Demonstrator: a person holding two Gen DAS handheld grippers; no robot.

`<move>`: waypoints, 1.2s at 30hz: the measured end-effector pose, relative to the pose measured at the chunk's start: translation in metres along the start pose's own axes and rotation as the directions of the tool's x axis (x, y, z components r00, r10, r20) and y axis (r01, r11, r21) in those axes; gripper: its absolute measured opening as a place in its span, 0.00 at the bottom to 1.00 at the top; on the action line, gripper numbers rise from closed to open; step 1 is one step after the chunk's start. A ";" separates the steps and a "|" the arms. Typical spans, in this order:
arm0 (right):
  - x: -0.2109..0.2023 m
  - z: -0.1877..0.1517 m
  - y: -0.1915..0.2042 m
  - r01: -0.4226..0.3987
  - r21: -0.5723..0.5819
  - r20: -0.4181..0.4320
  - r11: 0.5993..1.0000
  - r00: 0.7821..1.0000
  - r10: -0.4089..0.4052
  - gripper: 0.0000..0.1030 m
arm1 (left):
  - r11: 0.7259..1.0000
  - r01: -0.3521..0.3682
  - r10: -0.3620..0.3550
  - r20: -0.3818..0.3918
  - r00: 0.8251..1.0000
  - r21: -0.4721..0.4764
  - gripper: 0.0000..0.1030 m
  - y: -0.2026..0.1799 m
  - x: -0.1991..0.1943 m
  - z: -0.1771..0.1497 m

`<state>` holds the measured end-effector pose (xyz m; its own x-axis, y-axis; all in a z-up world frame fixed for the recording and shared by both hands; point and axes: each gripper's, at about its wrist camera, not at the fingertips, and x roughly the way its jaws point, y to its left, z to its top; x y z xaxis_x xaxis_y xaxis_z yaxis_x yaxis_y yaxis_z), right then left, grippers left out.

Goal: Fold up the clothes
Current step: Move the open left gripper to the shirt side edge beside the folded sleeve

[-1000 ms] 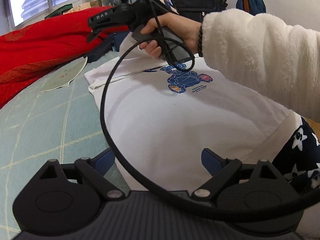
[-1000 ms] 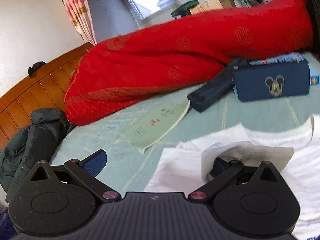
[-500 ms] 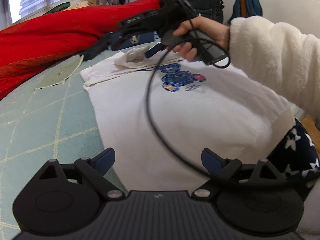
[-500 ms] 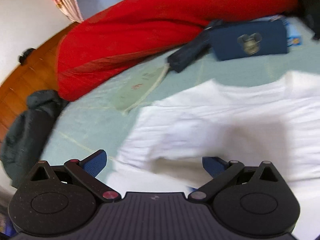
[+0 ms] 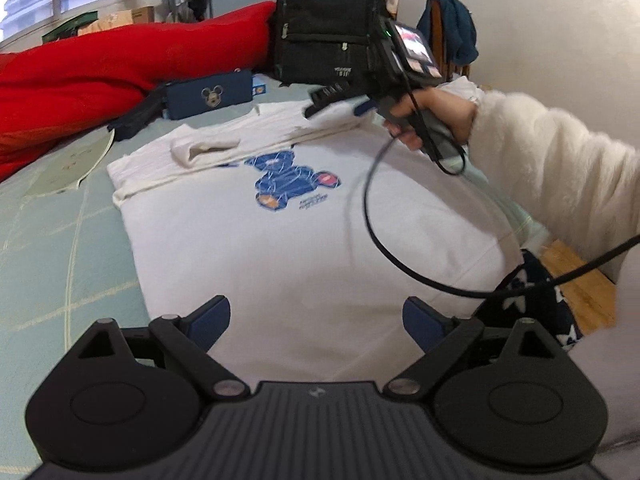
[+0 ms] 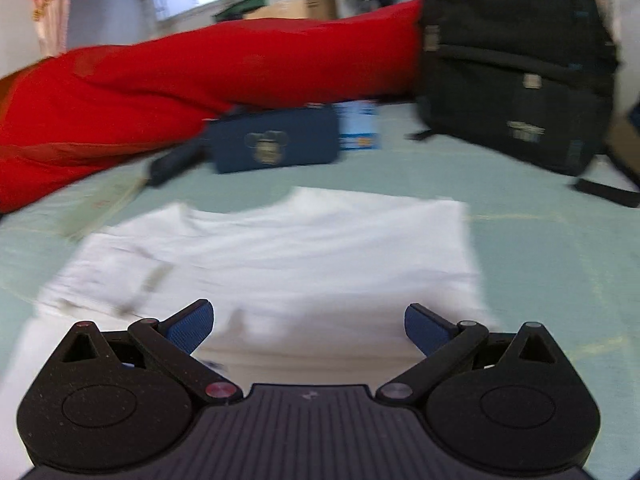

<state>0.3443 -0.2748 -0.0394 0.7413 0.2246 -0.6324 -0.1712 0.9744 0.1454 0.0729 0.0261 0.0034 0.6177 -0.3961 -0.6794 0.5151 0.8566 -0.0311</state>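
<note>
Two grippers over one white shirt (image 5: 304, 240), spread flat on the pale green bed (image 5: 60, 248), blue bear print (image 5: 286, 182) facing up. Long axis running from 6 o'clock, hem end under the left gripper (image 5: 316, 314), up toward 12 o'clock, collar end near the navy pouch (image 5: 210, 94) and black backpack (image 5: 326, 20). Sleeve (image 5: 208, 148) already folded across the chest at about 11 o'clock in the left wrist view, cuff lying just above the print. Left gripper with jaws spread wide, nothing between them, hovering over the hem. Right gripper (image 5: 340, 100) at 1 o'clock in that same view, gripped by a hand (image 5: 434, 114) in a fluffy white sleeve, low over the far shoulder of the shirt. From its own blurred camera, right gripper (image 6: 308, 320) with jaws likewise wide apart and holding nothing, folded shoulder band (image 6: 280, 248) straight ahead at 12 o'clock, very close below. Judging by position, right gripper nearer the collar end, left nearer the hem; probably a lengthwise fold next, hem toward collar, best begun from the left side. Cable (image 5: 380, 240) looping over the shirt's right half, worth keeping clear of the cloth.
</note>
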 end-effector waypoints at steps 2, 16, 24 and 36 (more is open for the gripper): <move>-0.011 -0.007 -0.010 0.008 0.004 0.008 1.000 1.000 -0.008 1.00 | 1.000 -0.014 0.014 -0.004 1.000 0.024 0.91 0.001 0.003 0.010; -0.088 -0.083 0.028 -0.169 -0.088 -0.011 0.982 0.986 0.168 1.00 | 0.922 -0.375 0.376 0.001 0.927 0.093 0.93 0.043 0.141 0.126; -0.095 -0.094 0.027 -0.171 -0.051 -0.011 0.984 0.985 0.170 1.00 | 0.923 -0.383 0.385 -0.062 0.921 0.045 0.93 0.070 0.231 0.171; -0.095 -0.093 0.030 -0.172 -0.051 0.004 0.984 0.985 0.173 1.00 | 0.843 -0.538 0.534 -0.116 0.838 -0.005 0.93 0.132 0.218 0.167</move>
<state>0.2084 -0.2672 -0.0453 0.7033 0.3896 -0.5946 -0.3295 0.9198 0.2129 0.3751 -0.0029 -0.0263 0.7231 0.1641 -0.6710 0.0989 0.9368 0.3356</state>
